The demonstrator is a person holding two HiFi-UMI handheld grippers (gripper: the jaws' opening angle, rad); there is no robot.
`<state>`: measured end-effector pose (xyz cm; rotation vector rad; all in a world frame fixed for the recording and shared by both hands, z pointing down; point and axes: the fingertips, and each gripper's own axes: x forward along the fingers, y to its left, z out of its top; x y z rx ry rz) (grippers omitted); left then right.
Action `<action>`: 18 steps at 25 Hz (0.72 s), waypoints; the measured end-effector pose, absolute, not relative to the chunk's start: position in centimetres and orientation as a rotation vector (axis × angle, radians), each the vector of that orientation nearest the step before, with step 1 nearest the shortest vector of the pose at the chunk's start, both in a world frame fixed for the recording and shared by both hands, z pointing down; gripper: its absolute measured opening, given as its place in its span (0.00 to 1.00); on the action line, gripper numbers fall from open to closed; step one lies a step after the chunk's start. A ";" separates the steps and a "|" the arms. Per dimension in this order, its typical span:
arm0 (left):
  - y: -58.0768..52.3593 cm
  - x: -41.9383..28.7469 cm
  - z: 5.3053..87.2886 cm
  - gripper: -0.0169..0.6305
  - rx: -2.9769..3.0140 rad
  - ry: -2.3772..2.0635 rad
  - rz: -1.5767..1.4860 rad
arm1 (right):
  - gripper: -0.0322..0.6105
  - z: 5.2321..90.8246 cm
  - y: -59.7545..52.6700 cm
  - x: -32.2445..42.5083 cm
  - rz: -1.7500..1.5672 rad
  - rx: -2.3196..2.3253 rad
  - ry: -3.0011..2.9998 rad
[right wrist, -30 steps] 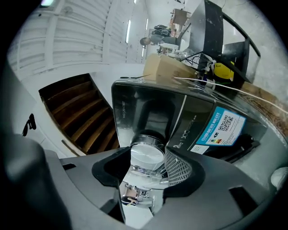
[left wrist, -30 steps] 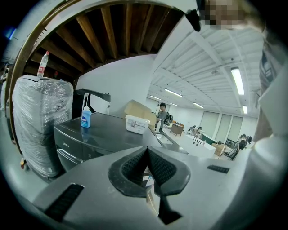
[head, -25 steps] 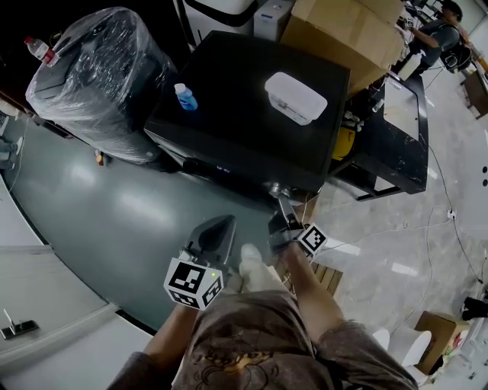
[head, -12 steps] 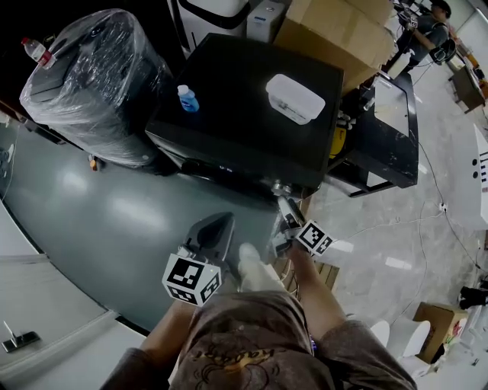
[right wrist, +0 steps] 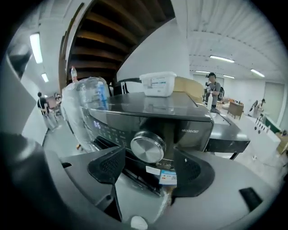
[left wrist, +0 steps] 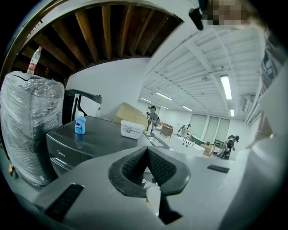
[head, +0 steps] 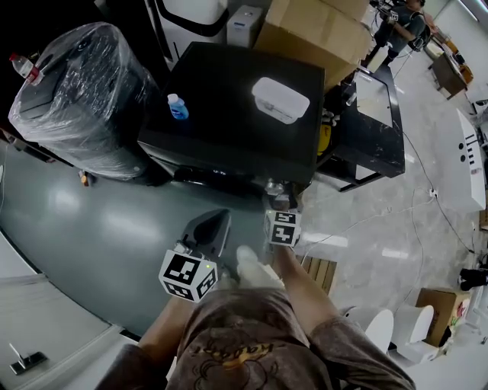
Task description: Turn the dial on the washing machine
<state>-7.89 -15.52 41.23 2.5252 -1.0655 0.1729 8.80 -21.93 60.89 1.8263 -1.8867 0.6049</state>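
The washing machine (head: 229, 84) is black, and its round silver dial (right wrist: 147, 147) sits at the right end of the front panel. My right gripper (right wrist: 150, 167) points straight at the dial. Its jaws are opening and stand wide on either side of the knob, and the pads (right wrist: 108, 165) are clear of it. In the head view the right gripper (head: 276, 202) sits just below the dial (head: 272, 185). My left gripper (head: 207, 228) hangs lower left, away from the machine, and its jaws (left wrist: 147, 157) are shut on nothing.
On the machine's lid stand a blue bottle (head: 177, 107) and a white tub (head: 280, 99). A plastic-wrapped appliance (head: 76, 99) stands to the left, with cardboard boxes (head: 320, 30) behind and a low black table (head: 370, 126) to the right. A person (head: 396, 19) stands far off.
My right gripper has rolled about its axis at the dial, so its marker cube now faces up and sits further left. The left gripper has stayed in place.
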 end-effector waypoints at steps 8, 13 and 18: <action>-15.6 -9.1 41.0 0.02 2.525 -1.076 0.166 | 0.51 61.7 -22.9 8.9 0.529 1.832 -1.713; -15.8 -10.0 41.0 0.02 2.516 -1.093 0.162 | 0.51 61.6 -23.1 8.9 0.557 1.890 -1.669; -15.8 -10.2 40.9 0.02 2.517 -1.093 0.160 | 0.51 61.8 -23.1 9.0 0.648 1.960 -1.599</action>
